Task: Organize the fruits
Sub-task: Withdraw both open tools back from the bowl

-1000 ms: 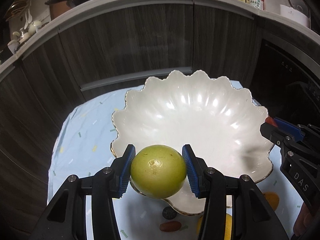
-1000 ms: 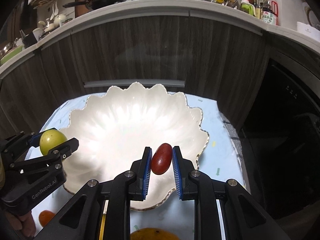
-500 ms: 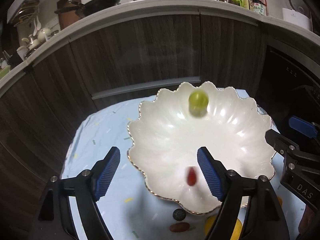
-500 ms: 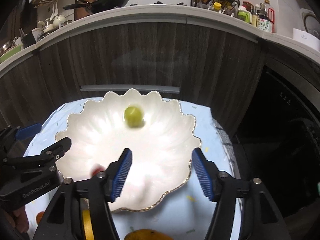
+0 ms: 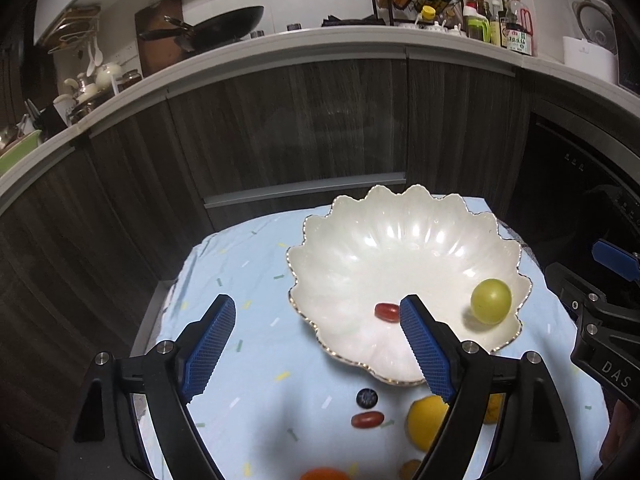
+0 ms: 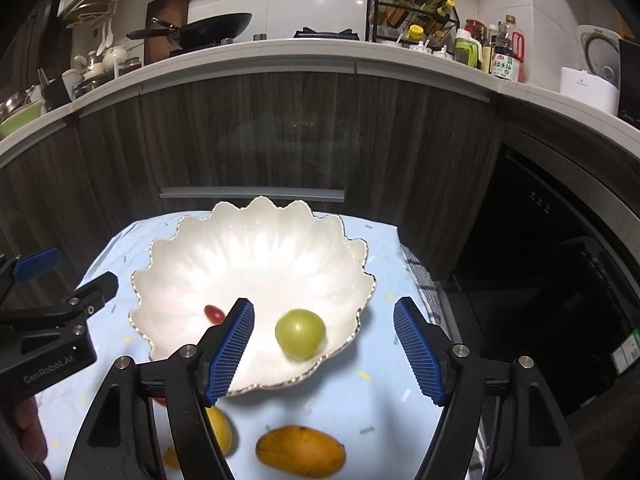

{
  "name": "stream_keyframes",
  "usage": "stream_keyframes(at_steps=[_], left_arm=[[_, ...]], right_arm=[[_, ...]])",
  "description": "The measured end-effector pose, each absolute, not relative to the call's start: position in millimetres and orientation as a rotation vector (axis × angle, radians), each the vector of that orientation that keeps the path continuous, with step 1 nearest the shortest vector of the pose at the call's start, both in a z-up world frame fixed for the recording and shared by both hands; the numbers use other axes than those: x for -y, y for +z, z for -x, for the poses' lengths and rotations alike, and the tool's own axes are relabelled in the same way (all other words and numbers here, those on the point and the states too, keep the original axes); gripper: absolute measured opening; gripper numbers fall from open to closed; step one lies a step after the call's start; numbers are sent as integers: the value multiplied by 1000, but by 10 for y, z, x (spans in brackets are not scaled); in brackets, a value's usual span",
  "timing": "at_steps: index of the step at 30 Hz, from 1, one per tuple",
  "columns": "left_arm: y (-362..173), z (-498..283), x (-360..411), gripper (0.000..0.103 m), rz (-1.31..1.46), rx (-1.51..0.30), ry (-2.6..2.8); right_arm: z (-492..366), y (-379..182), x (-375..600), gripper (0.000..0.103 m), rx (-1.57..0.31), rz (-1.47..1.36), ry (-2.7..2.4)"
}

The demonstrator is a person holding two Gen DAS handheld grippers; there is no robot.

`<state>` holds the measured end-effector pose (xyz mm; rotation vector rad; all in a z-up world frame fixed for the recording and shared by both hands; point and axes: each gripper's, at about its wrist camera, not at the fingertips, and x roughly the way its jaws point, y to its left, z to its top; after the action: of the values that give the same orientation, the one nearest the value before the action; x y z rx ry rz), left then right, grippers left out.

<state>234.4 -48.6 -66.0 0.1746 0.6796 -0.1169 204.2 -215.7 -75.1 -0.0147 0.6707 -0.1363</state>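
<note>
green fruit (image 5: pixel 491 301) and red date (image 5: pixel 386 311) dropped, now loose in the bowl (image 5: pixel 400 248) | left gripper (image 5: pixel 316 350), right gripper (image 6: pixel 324 350) opening, empty | mango (image 6: pixel 301 450) on cloth: smooth, softish, grab its middle

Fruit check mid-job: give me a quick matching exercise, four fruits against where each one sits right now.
Column one:
1. green round fruit
2. mango
3. blueberry
4. small red fruit nearest the left gripper's pad

Column two:
A. on the blue cloth, just outside the bowl's near rim
B. in the bowl, near its right rim
C. in the bowl, nearer its left side
D. on the cloth, nearest the right wrist camera

Pairs: 1-B, 2-D, 3-A, 4-C
</note>
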Motion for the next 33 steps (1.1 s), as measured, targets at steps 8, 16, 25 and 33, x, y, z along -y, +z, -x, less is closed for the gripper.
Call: stream_keyframes(at_steps=[8,16,25,33], left_arm=[[-514,-2002,352,85,-161,-654,-108],[-489,-1756,234,85,-158,-656,-95],[-538,-1574,152,85,-152,-664,-87],[-566,-1463,97,85,-156,-663,-84]], right_arm=[[-1764,-601,2105,73,-649,22,-147],[-1541,-578,2002,73,-648,22,-131],[-1387,-587,1909,73,-653,32,-116],[-1299,-635,1847,73,-660,34,-104]])
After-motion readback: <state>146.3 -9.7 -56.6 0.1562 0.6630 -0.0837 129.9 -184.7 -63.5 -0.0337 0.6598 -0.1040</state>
